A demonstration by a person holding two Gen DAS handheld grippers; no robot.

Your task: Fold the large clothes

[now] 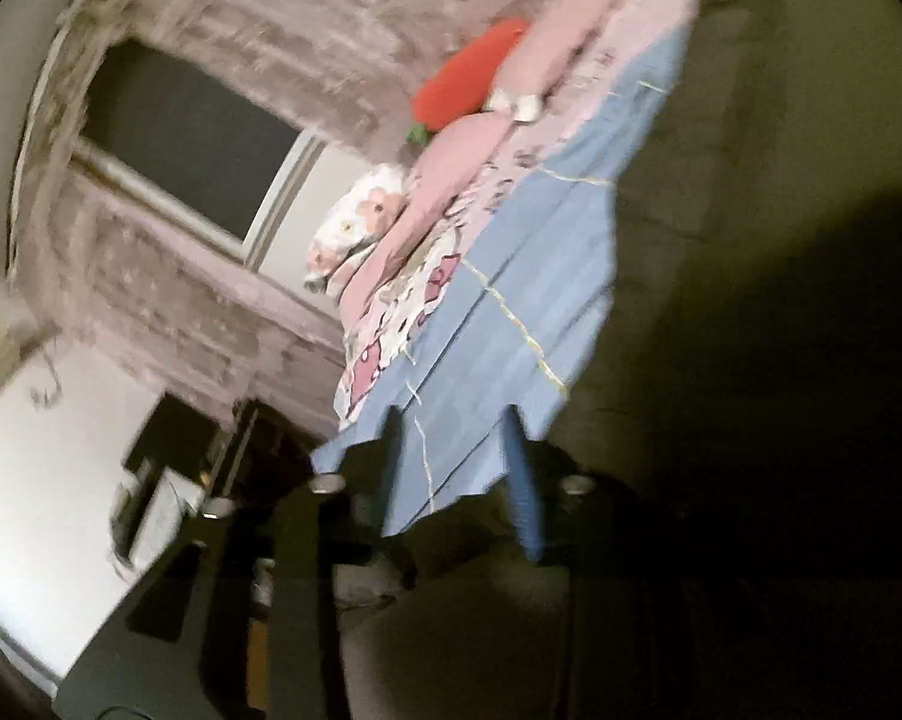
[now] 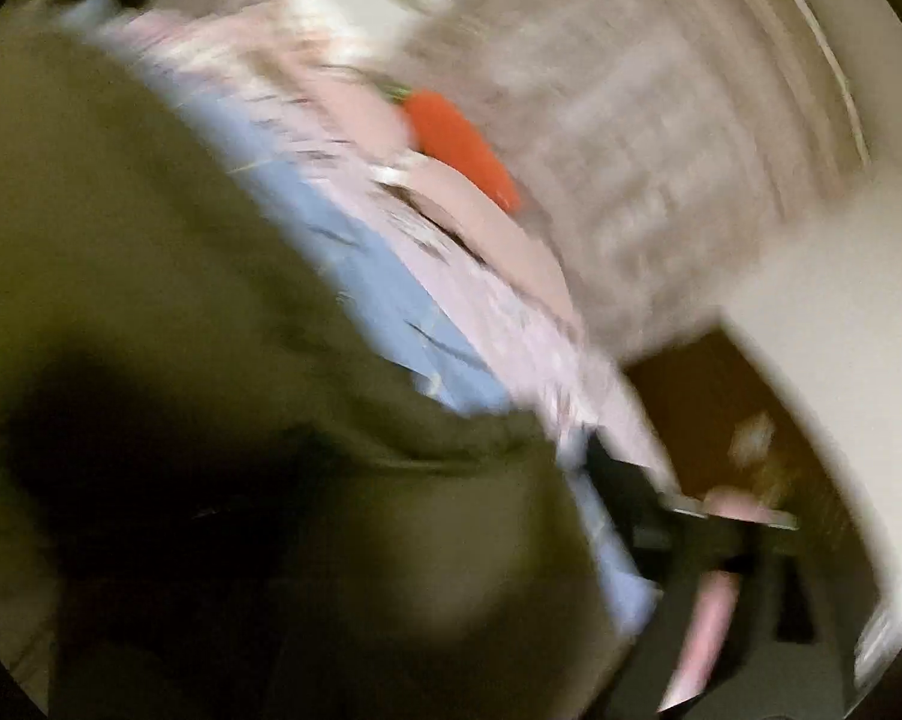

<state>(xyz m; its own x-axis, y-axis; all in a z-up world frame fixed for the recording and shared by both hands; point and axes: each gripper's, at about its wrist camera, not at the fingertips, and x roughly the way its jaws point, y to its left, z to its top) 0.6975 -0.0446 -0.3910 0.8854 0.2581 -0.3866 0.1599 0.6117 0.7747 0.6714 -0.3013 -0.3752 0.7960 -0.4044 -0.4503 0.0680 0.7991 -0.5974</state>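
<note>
We are looking at a soft, dull olive garment (image 1: pixel 751 240) lying over blue bedding (image 1: pixel 511 324).
The left gripper (image 1: pixel 451 450) is standing partly open, gripping nothing; the right gripper's (image 2: pixel 661 540) state we cannot tell through blur.

My bed (image 1: pixel 511 276) wears a blue sheet crossed by thin pale lines. On it, along the far side, lies a pink patterned quilt (image 1: pixel 409 300). Pink pillows (image 1: pixel 547 54) rest by the curtain, with a flowered one (image 1: pixel 361 222) at the end. An orange carrot cushion (image 1: pixel 469 78) sits against them. A big olive-green garment (image 1: pixel 721 240) covers the near part of the bed.
</note>
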